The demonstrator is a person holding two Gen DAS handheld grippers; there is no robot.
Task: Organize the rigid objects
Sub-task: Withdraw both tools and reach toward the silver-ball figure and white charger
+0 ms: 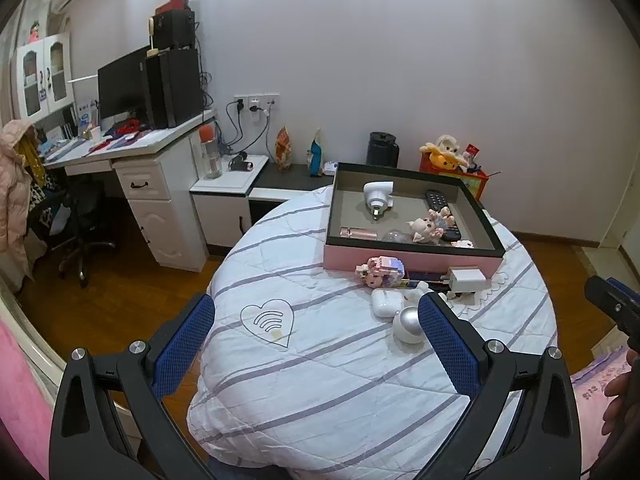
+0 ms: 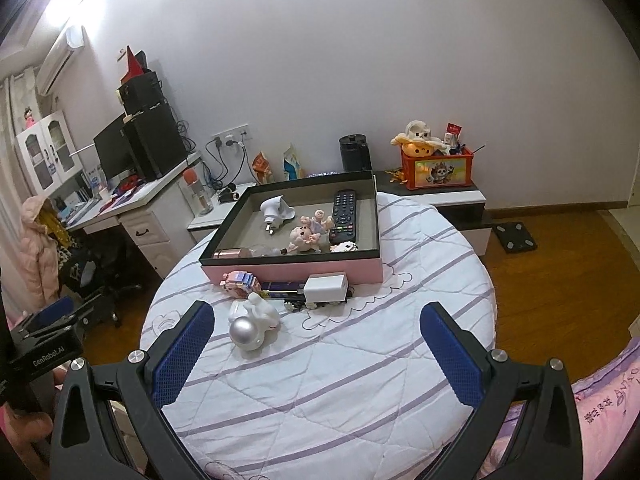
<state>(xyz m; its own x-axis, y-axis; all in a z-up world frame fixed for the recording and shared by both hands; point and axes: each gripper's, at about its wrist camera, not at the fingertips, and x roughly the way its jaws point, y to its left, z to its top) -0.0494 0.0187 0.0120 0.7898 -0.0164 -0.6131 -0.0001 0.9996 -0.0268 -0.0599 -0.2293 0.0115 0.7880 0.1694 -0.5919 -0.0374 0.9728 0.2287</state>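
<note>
In the left wrist view, the left gripper (image 1: 316, 314) hangs above the striped quilt (image 1: 320, 380) with its jaws spread wide and nothing between them; the right blue pad (image 1: 448, 344) overlaps the astronaut figure (image 1: 406, 324) only in line of sight, and contact cannot be judged. The pink tray (image 1: 412, 258) sits at the far edge of the quilt, dark-rimmed with a grey floor. Inside it lie one white plug adapter (image 1: 378, 196), one black remote (image 1: 438, 204), one pink doll (image 1: 426, 230), one rose-gold tube (image 1: 358, 233) and one clear bulb (image 1: 394, 236). Along the tray's near wall lie one pink block figure (image 1: 382, 270), one white charger (image 1: 466, 279) and one white earbud case (image 1: 386, 305). At the right edge of this view, part of the right gripper (image 1: 612, 308) shows. In the right wrist view, the right gripper (image 2: 318, 318) also has its jaws wide apart, empty, over the quilt's near part. The astronaut figure (image 2: 252, 326) lies just ahead of the left pad (image 2: 184, 352), white with a silver ball helmet. The tray (image 2: 296, 270) is beyond it, the remote (image 2: 344, 216) lying along its right side. The left gripper (image 2: 48, 336) shows at the left edge.
</note>
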